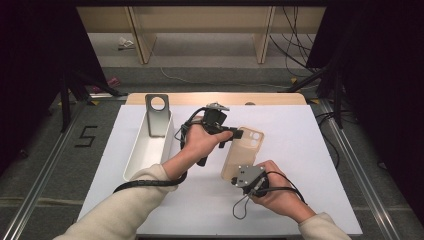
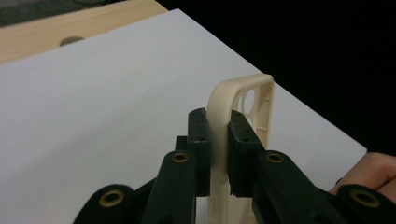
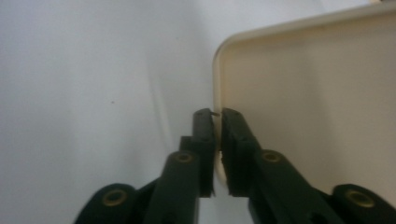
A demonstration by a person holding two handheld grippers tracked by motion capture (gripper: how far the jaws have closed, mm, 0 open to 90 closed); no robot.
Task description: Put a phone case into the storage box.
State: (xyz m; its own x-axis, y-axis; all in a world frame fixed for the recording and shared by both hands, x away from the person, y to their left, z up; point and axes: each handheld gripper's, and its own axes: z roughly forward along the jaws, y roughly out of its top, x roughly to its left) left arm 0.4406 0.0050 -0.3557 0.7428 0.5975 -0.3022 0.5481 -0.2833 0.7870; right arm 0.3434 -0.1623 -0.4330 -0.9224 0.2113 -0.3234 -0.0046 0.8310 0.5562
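White tabletop (image 1: 310, 165) lies open around the phone case (image 1: 243, 150), both grippers' fingers pinching its edges.

White rectangular sheet (image 1: 300, 200) covered tabletop; light wooden table edge (image 1: 270, 98) showed along far side. Long white plastic tray (image 1: 142, 155) lay on sheet at left, lengthwise away from camera. Grey metal stand with round hole (image 1: 158, 114) stood upright in tray's far end. Black "5" marking (image 1: 86, 135) sat on grey floor at left. Wooden shelving (image 1: 200, 25) stood behind table; black cables (image 1: 295, 50) trailed at right.
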